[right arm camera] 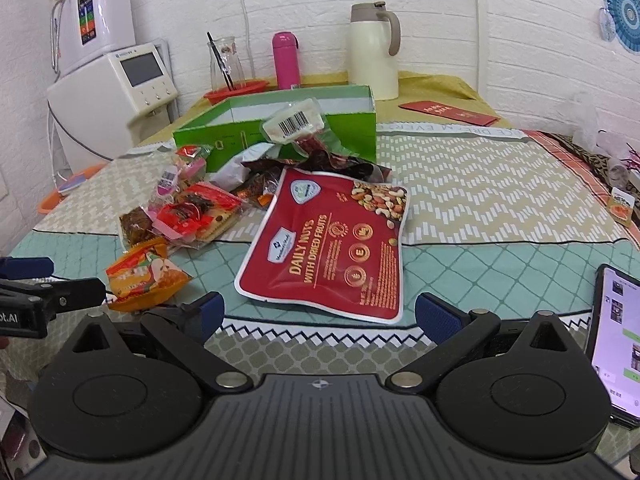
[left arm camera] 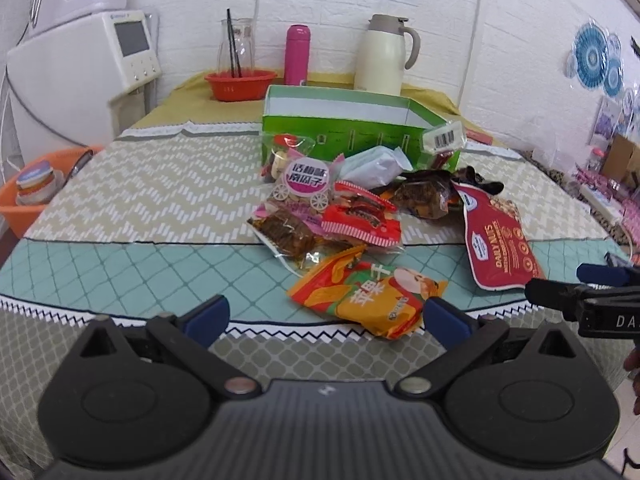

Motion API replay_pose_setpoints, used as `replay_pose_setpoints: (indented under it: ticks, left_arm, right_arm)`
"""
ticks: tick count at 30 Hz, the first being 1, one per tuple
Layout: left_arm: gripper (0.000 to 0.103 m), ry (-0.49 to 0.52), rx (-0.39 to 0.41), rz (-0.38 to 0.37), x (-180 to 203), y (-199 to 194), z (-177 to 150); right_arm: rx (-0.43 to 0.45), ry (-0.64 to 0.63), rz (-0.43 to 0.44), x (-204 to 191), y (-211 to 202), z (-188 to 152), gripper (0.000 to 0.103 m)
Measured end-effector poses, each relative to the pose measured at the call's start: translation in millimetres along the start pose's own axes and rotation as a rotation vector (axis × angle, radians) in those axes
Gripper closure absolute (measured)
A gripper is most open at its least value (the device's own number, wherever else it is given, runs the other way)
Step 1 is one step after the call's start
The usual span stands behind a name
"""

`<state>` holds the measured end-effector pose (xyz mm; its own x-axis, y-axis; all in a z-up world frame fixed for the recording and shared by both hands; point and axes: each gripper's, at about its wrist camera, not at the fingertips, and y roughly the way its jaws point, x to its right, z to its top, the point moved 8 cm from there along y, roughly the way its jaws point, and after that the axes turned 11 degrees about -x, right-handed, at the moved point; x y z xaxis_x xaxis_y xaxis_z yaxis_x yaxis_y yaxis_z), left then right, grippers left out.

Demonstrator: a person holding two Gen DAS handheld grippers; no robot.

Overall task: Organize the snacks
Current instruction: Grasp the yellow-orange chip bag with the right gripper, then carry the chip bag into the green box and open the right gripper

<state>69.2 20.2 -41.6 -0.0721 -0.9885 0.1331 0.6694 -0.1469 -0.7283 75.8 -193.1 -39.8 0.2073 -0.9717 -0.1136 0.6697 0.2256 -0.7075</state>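
Note:
A pile of snack packets lies on the table in front of an open green box [left arm camera: 340, 136] [right arm camera: 280, 128]. A red Daily Nuts pouch [right arm camera: 332, 244] [left arm camera: 496, 236] lies nearest my right gripper [right arm camera: 320, 316], which is open and empty just short of it. An orange dried-apple packet [left arm camera: 368, 296] [right arm camera: 144, 276] lies just ahead of my left gripper [left arm camera: 326, 316], also open and empty. Behind are red and brown candy packets [left arm camera: 352, 224], a pink-labelled bag [left arm camera: 304, 180] and a barcoded packet [left arm camera: 444, 136] leaning on the box.
At the back stand a cream thermos jug [left arm camera: 384, 56], a pink bottle [left arm camera: 298, 54], and a glass carafe in a red bowl [left arm camera: 240, 84]. A phone [right arm camera: 616, 340] lies at the table's right front. A red envelope [right arm camera: 448, 114] lies back right. An orange basin [left arm camera: 28, 200] sits left.

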Motion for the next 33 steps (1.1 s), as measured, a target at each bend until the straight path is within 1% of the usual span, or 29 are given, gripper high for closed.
replay_pose_setpoints:
  ticks: [2, 4, 5, 7, 8, 9, 11, 14, 16, 19, 21, 22, 23, 24, 25, 27, 29, 30, 31, 32, 33]
  left_arm:
    - [0.000, -0.074, -0.009, -0.070, -13.8, -0.1, 6.2]
    - [0.000, -0.142, -0.022, -0.181, -20.4, 1.7, 11.0]
    - [0.000, -0.171, -0.040, -0.240, -20.6, 4.2, 12.2]
    - [0.000, -0.193, -0.087, -0.354, -16.6, 11.0, 11.9]
    - [0.000, -0.193, -0.111, -0.394, -13.1, 14.5, 10.7]
    - [0.001, -0.191, -0.129, -0.411, -11.1, 17.7, 9.8]
    - [0.001, -0.173, -0.146, -0.409, -8.0, 22.5, 8.3]
    - [0.004, -0.165, -0.161, -0.405, -7.1, 30.4, 10.5]
    - [0.004, -0.175, -0.172, -0.386, -14.6, 36.6, 14.0]
    - [0.006, -0.158, -0.177, -0.366, -20.0, 44.1, 21.4]
    - [0.018, -0.131, -0.195, -0.377, -19.4, 47.9, 24.9]
    - [0.029, -0.109, -0.211, -0.377, -17.1, 51.7, 26.0]
    - [0.035, -0.091, -0.224, -0.367, -15.5, 55.9, 25.9]
    - [0.037, -0.066, -0.214, -0.356, -13.8, 57.1, 25.6]
    - [0.057, -0.041, -0.219, -0.357, -10.6, 57.0, 24.0]
    - [0.064, 0.011, -0.207, -0.318, -6.1, 55.2, 21.7]
    - [0.066, 0.027, -0.194, -0.315, -2.5, 52.8, 19.8]
    - [0.066, 0.027, -0.187, -0.314, -1.4, 51.4, 20.2]
    - [0.068, 0.024, -0.187, -0.318, -0.3, 50.0, 21.3]
    - [0.072, 0.022, -0.181, -0.319, 1.2, 48.2, 22.9]
    - [0.074, 0.023, -0.172, -0.319, 2.4, 46.2, 25.3]
  right_arm:
    - [0.062, -0.016, 0.055, -1.1, -3.9, 7.3, 0.000]
    - [0.094, -0.039, 0.103, -6.8, -2.7, 14.1, 0.000]
    - [0.104, -0.058, 0.122, -11.6, -1.5, 15.9, 0.000]
    - [0.118, -0.126, 0.156, -28.3, 1.6, 17.4, 0.000]
    - [0.098, -0.171, 0.165, -38.2, 4.9, 15.6, 0.000]
    - [0.068, -0.219, 0.179, -48.2, 8.6, 12.7, 0.000]
    - [0.034, -0.314, 0.228, -68.2, 12.4, 5.1, 0.000]
    - [-0.016, -0.405, 0.257, -87.5, 22.0, -3.0, 0.000]
    - [-0.040, -0.423, 0.265, -93.4, 30.1, -3.5, 0.000]
    - [-0.052, -0.430, 0.283, -98.5, 37.5, 1.1, 0.000]
    - [-0.053, -0.439, 0.288, -102.1, 41.2, 4.1, 0.000]
    - [-0.055, -0.445, 0.292, -104.3, 43.7, 5.2, 0.000]
    - [-0.059, -0.449, 0.294, -105.9, 45.9, 5.7, 0.000]
    - [-0.065, -0.450, 0.299, -107.4, 48.6, 6.2, 0.000]
    - [-0.072, -0.447, 0.307, -108.7, 51.4, 6.4, 0.000]
    - [-0.074, -0.415, 0.333, -109.9, 53.9, 7.1, 0.000]
    - [-0.062, -0.398, 0.334, -109.3, 51.7, 8.6, 0.000]
    - [-0.057, -0.395, 0.341, -109.6, 49.3, 9.2, 0.017]
    - [-0.054, -0.394, 0.350, -110.1, 46.2, 9.6, 0.018]
    - [-0.056, -0.403, 0.335, -110.3, 44.6, 9.9, 0.019]
    - [-0.051, -0.422, 0.320, -110.0, 42.8, 9.8, 0.020]
